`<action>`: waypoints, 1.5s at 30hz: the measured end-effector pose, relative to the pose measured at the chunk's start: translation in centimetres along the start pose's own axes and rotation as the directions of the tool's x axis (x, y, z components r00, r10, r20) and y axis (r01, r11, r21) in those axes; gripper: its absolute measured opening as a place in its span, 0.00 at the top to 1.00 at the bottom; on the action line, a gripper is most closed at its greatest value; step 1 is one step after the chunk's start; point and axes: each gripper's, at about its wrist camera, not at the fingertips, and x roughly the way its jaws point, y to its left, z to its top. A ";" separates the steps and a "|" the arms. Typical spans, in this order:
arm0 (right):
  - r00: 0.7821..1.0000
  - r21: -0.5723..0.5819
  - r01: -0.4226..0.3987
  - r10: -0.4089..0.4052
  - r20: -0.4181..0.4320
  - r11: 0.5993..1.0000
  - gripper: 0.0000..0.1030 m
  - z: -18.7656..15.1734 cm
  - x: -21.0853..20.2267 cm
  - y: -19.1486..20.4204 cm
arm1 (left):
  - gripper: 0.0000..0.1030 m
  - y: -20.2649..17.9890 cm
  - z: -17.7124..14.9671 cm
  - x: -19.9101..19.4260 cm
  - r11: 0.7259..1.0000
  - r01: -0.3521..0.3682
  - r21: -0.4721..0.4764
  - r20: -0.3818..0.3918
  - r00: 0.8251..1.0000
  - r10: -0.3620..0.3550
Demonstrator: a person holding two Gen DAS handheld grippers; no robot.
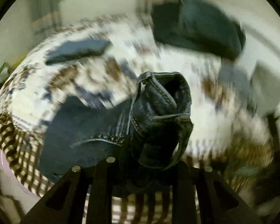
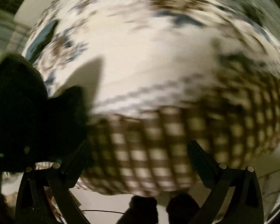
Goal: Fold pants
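Observation:
My left gripper point(image 1: 155, 155) is shut on a bunched piece of dark blue denim pants point(image 1: 158, 108), with stitched seams and a rivet showing; the fabric stands up between the fingers and more denim point(image 1: 78, 130) trails down to the left over the patterned cloth. In the right wrist view my right gripper point(image 2: 140, 153) is open wide, its two black fingers point(image 2: 201, 158) far apart with nothing between them, above the checked border of the cloth. A dark shape point(image 2: 28, 108) at the left edge may be the pants; blur hides its detail.
A white cloth with brown and blue patches and a brown checked border point(image 2: 158, 149) covers the surface. Another folded dark garment point(image 1: 78, 50) lies at the back left, a dark pile point(image 1: 201, 26) at the back right. Pale floor point(image 2: 106, 201) shows below the edge.

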 end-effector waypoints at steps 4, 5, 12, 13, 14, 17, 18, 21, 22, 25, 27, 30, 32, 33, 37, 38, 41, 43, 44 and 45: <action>1.000 0.050 0.010 -0.009 -0.004 0.999 0.00 -0.4 -0.9 -5.0 | 0.80 -2.8 -1.4 3.3 0.995 -0.069 0.078 -0.106 0.991 0.077; 1.000 0.055 0.004 -0.004 -0.005 0.998 0.00 -0.5 -1.1 -5.9 | 0.77 -2.8 -1.3 3.4 0.994 -0.081 0.079 -0.112 0.990 0.090; 0.989 0.096 -0.147 0.149 -0.016 0.985 0.00 0.3 -1.7 -7.3 | 0.13 -1.7 1.2 -1.2 0.999 0.044 -0.026 -0.121 0.992 -0.047; 0.984 0.102 -0.176 0.178 -0.016 0.979 0.00 0.6 -1.5 -6.8 | 0.13 -0.6 1.9 -2.1 0.999 0.012 -0.037 -0.111 0.994 -0.016; 0.975 0.107 -0.219 0.222 -0.013 0.970 0.00 1.0 -1.3 -6.1 | 0.13 0.2 2.4 -2.0 0.999 -0.021 -0.041 -0.113 0.993 0.016; 0.951 0.106 -0.305 0.309 -0.024 0.946 0.00 2.2 0.1 -2.8 | 0.13 3.7 3.2 -0.9 0.985 -0.166 -0.042 -0.132 0.978 0.159; 0.940 0.103 -0.335 0.340 -0.035 0.937 0.00 2.7 0.9 -1.6 | 0.13 5.1 3.3 -0.1 0.978 -0.203 -0.049 -0.150 0.970 0.194; 0.905 0.107 -0.410 0.419 -0.074 0.906 0.00 4.1 3.6 1.7 | 0.13 8.7 3.2 2.7 0.955 -0.290 -0.056 -0.216 0.938 0.272; 0.890 0.118 -0.436 0.447 -0.089 0.892 0.00 4.3 4.6 2.4 | 0.13 9.8 3.1 3.8 0.947 -0.316 -0.050 -0.235 0.926 0.296; 0.869 0.157 -0.453 0.474 -0.143 0.877 0.00 4.7 7.6 4.3 | 0.13 11.4 2.5 5.3 0.938 -0.345 -0.036 -0.260 0.910 0.324; 0.886 0.153 -0.407 0.430 -0.177 0.901 0.00 4.8 9.2 5.0 | 0.13 11.7 2.4 5.8 0.937 -0.349 -0.027 -0.266 0.906 0.329; 0.879 0.126 -0.426 0.443 -0.177 0.896 0.35 4.6 9.4 5.5 | 0.13 12.1 2.3 6.4 0.939 -0.343 -0.014 -0.275 0.904 0.326; 0.857 0.122 -0.474 0.489 -0.163 0.872 0.72 4.4 8.8 5.8 | 0.13 12.0 2.1 6.6 0.940 -0.342 0.002 -0.274 0.904 0.329; 0.859 0.115 -0.473 0.486 -0.158 0.873 0.79 4.3 8.4 6.0 | 0.13 11.9 2.1 6.6 0.940 -0.340 0.008 -0.274 0.904 0.329; 0.884 0.088 -0.446 0.454 -0.112 0.891 0.88 3.5 5.2 5.9 | 0.13 12.1 2.1 6.1 0.947 -0.321 -0.002 -0.278 0.910 0.308; 0.897 0.092 -0.421 0.430 -0.104 0.902 0.88 3.2 4.8 5.4 | 0.13 12.3 2.2 6.1 0.948 -0.320 -0.005 -0.278 0.911 0.306; 0.942 0.065 -0.309 0.315 -0.114 0.949 0.87 2.8 5.8 3.7 | 0.13 12.7 2.0 6.5 0.952 -0.306 -0.005 -0.296 0.910 0.291; 0.939 0.080 -0.278 0.288 -0.187 0.957 0.72 2.6 7.7 2.7 | 0.13 12.8 1.9 7.2 0.951 -0.310 0.016 -0.312 0.902 0.299; 0.933 0.112 -0.284 0.301 -0.196 0.952 0.64 2.7 8.1 2.2 | 0.13 12.8 1.8 7.2 0.950 -0.312 0.023 -0.314 0.900 0.303; 0.921 0.143 -0.312 0.336 -0.195 0.939 0.55 3.0 8.0 1.7 | 0.13 12.8 2.0 7.2 0.948 -0.315 0.031 -0.312 0.898 0.309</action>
